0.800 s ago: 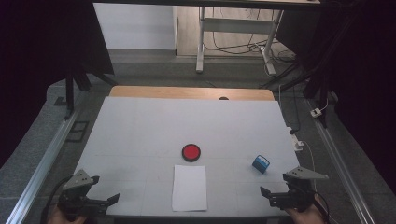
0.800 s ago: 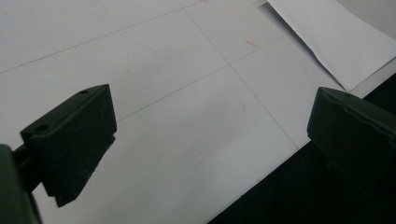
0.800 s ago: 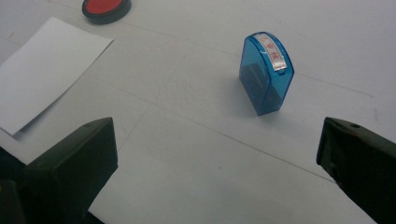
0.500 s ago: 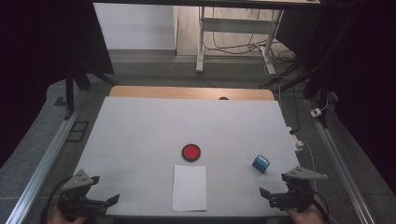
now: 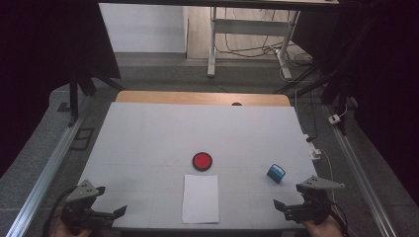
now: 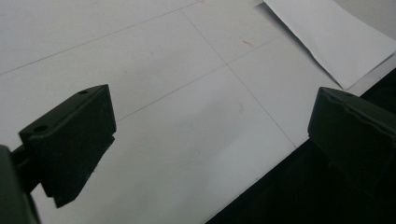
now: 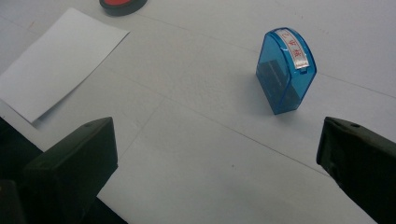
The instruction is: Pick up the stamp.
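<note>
Two hand-held grippers, left (image 5: 109, 213) and right (image 5: 285, 207), low at the near corners of the white surface (image 5: 148, 143), jaws spread wide, pinching nothing. Blue stamp (image 7: 286, 70) upright just ahead of the right one; paper sheet (image 5: 200, 198) between them, red ink pad (image 5: 202, 161) beyond it.

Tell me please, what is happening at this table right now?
A person holds a two-jaw gripper in each hand at the near edge of the white table. Both the left gripper and the right gripper are open and hold nothing. The blue stamp stands in front of the right gripper, untouched. A white sheet of paper lies in the middle, and a round red ink pad sits just beyond it.
</note>
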`<action>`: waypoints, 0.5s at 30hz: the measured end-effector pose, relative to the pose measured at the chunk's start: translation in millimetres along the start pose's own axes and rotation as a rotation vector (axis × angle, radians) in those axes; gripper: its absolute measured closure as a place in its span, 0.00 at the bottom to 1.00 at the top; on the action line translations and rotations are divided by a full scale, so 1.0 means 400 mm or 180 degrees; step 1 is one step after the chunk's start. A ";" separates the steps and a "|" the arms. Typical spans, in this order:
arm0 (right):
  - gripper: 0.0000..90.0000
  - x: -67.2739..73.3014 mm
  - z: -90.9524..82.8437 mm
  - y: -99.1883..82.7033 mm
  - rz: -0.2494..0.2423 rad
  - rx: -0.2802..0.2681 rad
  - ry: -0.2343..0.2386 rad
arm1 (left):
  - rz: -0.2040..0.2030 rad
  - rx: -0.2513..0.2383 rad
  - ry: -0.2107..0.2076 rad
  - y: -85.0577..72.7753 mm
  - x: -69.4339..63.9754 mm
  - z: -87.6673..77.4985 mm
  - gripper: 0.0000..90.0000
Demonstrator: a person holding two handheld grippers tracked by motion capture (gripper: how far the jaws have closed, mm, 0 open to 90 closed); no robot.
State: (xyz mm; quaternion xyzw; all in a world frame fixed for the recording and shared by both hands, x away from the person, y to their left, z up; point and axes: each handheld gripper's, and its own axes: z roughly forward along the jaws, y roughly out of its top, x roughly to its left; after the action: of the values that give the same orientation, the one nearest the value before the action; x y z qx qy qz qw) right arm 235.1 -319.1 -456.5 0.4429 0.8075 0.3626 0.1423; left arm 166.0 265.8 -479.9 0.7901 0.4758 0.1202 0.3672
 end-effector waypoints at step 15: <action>0.00 0.005 -0.010 0.017 -0.0138 -0.0211 -0.0059 | -0.0035 0.0012 -0.0019 0.000 0.003 0.001 0.01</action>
State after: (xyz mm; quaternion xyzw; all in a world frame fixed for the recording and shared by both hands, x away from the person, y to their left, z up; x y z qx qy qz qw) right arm 235.8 -317.0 -448.7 0.4236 0.8031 0.3819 0.1722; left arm 166.9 266.9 -480.2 0.7886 0.4793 0.1149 0.3677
